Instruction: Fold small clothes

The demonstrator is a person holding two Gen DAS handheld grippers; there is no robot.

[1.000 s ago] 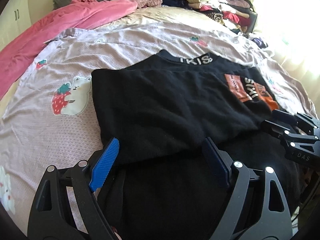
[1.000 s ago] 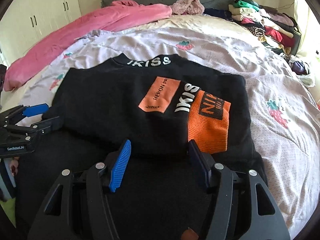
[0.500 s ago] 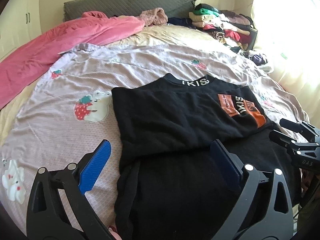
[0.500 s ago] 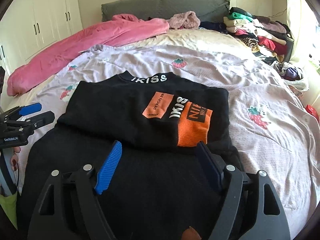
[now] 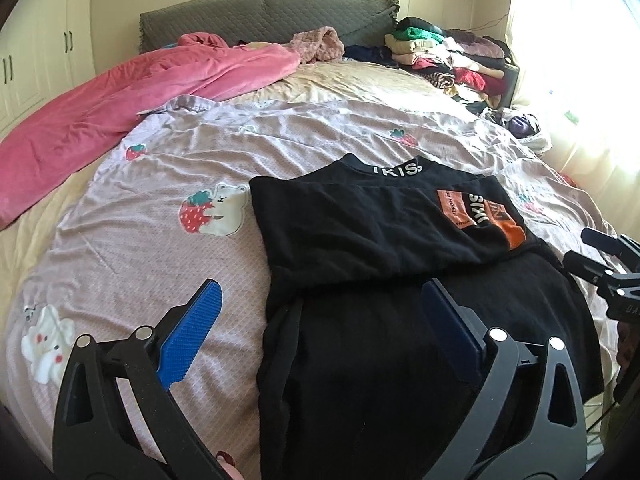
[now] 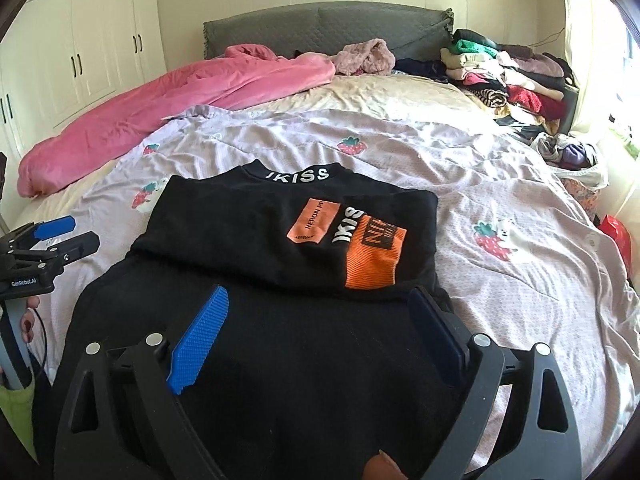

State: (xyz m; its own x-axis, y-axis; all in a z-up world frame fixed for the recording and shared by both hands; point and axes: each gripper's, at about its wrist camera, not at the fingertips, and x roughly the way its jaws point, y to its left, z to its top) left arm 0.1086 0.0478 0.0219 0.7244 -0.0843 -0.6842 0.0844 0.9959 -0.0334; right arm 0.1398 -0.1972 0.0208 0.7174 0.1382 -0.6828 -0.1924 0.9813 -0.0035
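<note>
Left gripper point(image 5: 318, 322): jaws spread wide, gripping nothing, raised above the near left edge of the black sweatshirt point(image 5: 384, 240); left pad over the lilac bedcover point(image 5: 132, 248), right pad over the dark fabric. Right gripper point(image 6: 320, 322): jaws opening, nothing between them, both pads hovering clear above the near half of the same garment, just short of the fold line. Spread flat on the bed, collar toward the far side with white lettering on the neckband; near part doubled over so the orange patch point(image 6: 374, 252) lies on top, toward the right. Beyond the fold's near edge, a single dark layer running down under both grippers. Left of the garment, strawberry-and-bear print point(image 5: 212, 214) on the bedcover. Farther off, left: crumpled pink blanket point(image 6: 168, 96). Far right: stack of mixed clothes point(image 6: 508, 72) by the grey headboard point(image 6: 320, 28). White wardrobe doors point(image 6: 88, 52) along the left wall.
</note>
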